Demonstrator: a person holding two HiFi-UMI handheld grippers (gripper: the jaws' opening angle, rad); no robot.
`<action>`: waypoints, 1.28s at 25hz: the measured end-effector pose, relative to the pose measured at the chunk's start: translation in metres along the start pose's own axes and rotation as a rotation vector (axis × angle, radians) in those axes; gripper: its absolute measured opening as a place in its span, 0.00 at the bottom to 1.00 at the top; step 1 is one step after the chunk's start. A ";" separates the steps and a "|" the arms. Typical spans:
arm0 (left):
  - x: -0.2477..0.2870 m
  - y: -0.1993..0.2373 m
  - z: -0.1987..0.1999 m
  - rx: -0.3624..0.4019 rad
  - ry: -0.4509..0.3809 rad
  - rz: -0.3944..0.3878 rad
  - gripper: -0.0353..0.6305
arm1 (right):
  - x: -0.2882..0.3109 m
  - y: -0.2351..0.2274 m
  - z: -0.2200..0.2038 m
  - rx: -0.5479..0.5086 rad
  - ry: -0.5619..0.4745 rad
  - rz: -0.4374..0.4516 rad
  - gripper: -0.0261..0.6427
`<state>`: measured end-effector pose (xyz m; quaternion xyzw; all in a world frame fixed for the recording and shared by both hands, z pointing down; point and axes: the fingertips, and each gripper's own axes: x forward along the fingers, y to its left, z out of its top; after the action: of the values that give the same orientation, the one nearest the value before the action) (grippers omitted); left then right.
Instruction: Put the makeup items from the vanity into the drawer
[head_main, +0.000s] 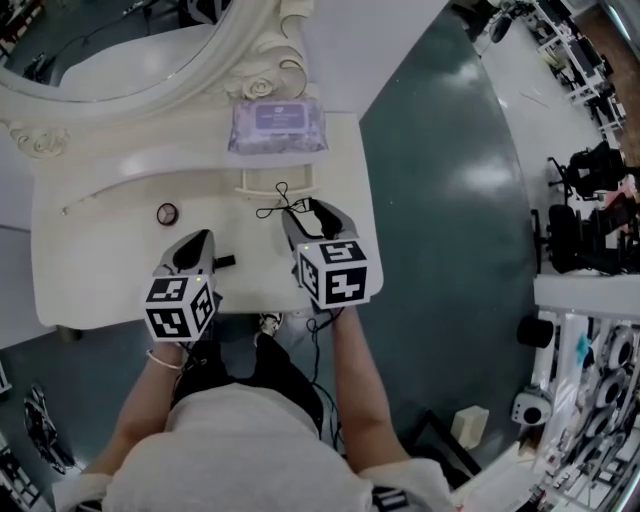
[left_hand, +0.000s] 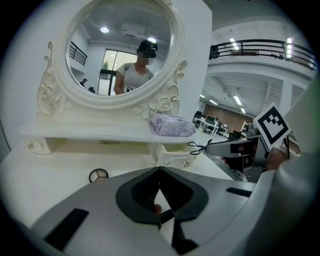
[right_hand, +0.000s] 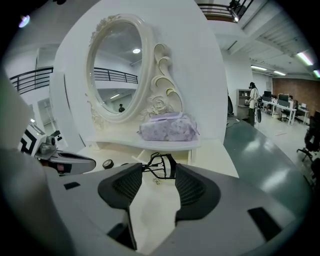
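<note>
A black eyelash curler (head_main: 283, 203) (right_hand: 159, 164) hangs at the tips of my right gripper (head_main: 303, 212) (right_hand: 156, 172), whose jaws are shut on it just in front of the small white drawer (head_main: 276, 184) (right_hand: 141, 153), which is pulled out a little under the shelf. A round compact (head_main: 167, 213) (left_hand: 98, 175) lies on the vanity top (head_main: 110, 250), ahead of my left gripper (head_main: 198, 240) (left_hand: 160, 172). Its jaw tips meet. A small dark piece shows low in its gap; I cannot tell what it is.
A purple wipes pack (head_main: 276, 125) (right_hand: 167, 127) lies on the shelf above the drawer. The oval mirror (left_hand: 122, 47) rises behind it. The vanity's right edge drops to grey-green floor (head_main: 450, 200), with chairs and equipment further right.
</note>
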<state>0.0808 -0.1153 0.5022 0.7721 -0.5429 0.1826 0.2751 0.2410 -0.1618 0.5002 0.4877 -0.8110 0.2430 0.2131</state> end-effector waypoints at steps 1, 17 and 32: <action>0.002 0.001 0.002 0.000 0.001 -0.001 0.06 | 0.003 -0.002 0.002 0.013 0.007 -0.006 0.36; 0.034 0.032 0.015 -0.045 0.026 0.007 0.06 | 0.054 -0.015 0.014 0.049 0.122 -0.081 0.36; 0.041 0.048 0.008 -0.079 0.044 0.028 0.06 | 0.079 -0.016 0.010 0.076 0.159 -0.081 0.36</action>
<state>0.0495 -0.1626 0.5309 0.7487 -0.5544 0.1818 0.3148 0.2198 -0.2283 0.5409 0.5069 -0.7615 0.3026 0.2677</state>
